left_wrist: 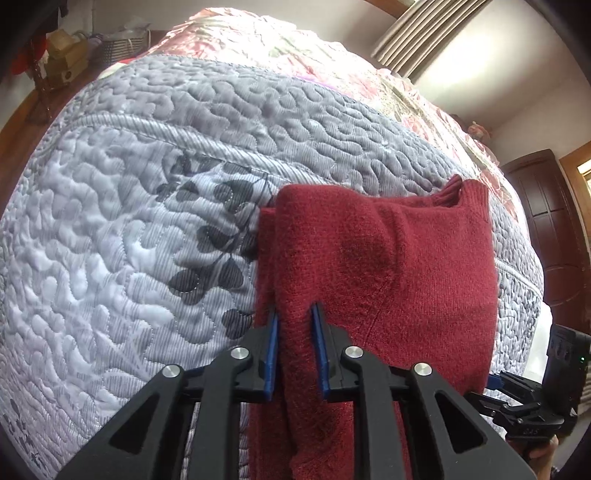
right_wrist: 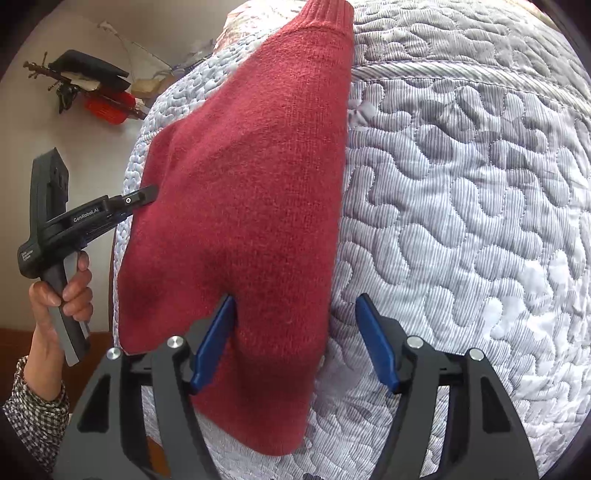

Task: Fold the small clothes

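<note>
Red sweater, part-folded on quilt: near edge bunched between pads of left gripper, clenched on it. Right gripper released, jaws wide, straddling sweater's other near corner, right pad over bare quilt. Mid-fold, by appearance; next calls for right closing on corner, then both carrying edge forward.

Grey quilted bedspread, striped curtain, dark wooden cabinet.
</note>
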